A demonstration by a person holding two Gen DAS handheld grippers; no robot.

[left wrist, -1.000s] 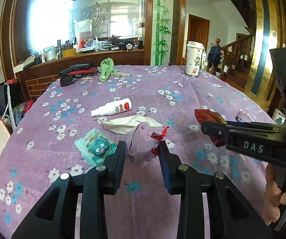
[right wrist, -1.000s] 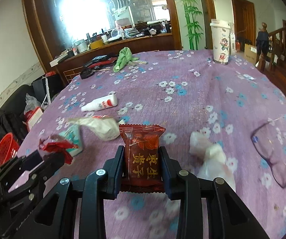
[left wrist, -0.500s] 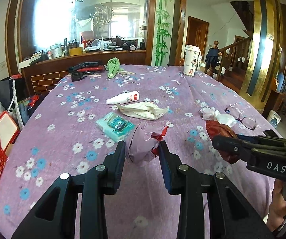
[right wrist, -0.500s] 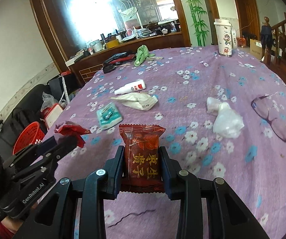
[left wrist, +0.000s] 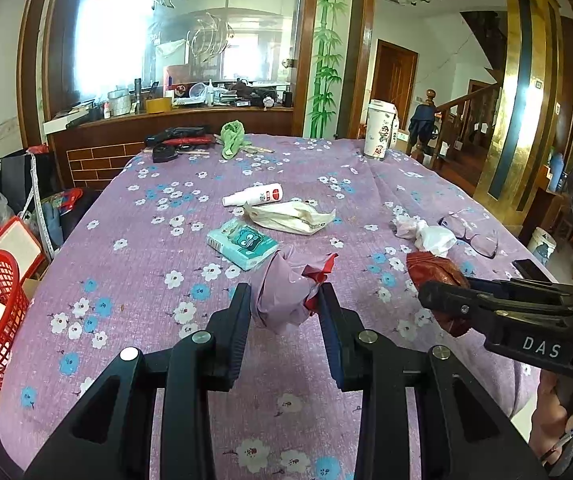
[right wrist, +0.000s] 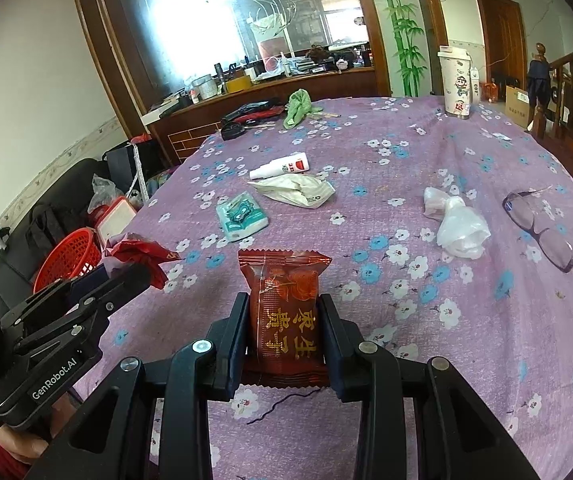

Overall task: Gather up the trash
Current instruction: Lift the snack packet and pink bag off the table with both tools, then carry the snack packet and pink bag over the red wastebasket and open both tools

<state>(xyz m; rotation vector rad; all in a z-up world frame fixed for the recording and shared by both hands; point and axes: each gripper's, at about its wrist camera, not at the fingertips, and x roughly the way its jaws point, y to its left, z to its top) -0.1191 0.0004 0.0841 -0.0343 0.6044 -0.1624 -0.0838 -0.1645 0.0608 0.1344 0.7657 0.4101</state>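
— What's in your left tool [left wrist: 284,300]?

— A crumpled wad [left wrist: 286,292] of pale purple film with a red scrap in it; the fingers are clamped on it from both sides; it sits up off the desk [left wrist: 146,272], over the near edge of the flowered cloth.

— And the right tool [right wrist: 282,320]?

— Pressed tight on a red snack packet [right wrist: 284,308] with gold characters; the packet stands upright between the fingers, its crimped top above them; a dark thread [right wrist: 282,404] lies on the cloth just under it.

— Can each camera see the other tool?

— Yes; from the right wrist, my left tool shows at the lower left with the wad poking out ahead of it; from the left wrist, the right tool comes in from the right side with the packet at its tip.

— What is on the desk?

— A tissue pack [left wrist: 242,243] near the middle; just behind it a flattened cream bag [left wrist: 290,218]; beside that a white spray bottle [left wrist: 252,196] on its side; to the right a white plastic bag [right wrist: 460,226], balled up; glasses [right wrist: 546,228] further right; a tall cup [right wrist: 455,80] and a green cloth [right wrist: 298,107] at the far edge.

— And the bin?

— A red basket [right wrist: 70,256] sits on the floor off the desk's left side; some paper shows inside it in the left wrist view.
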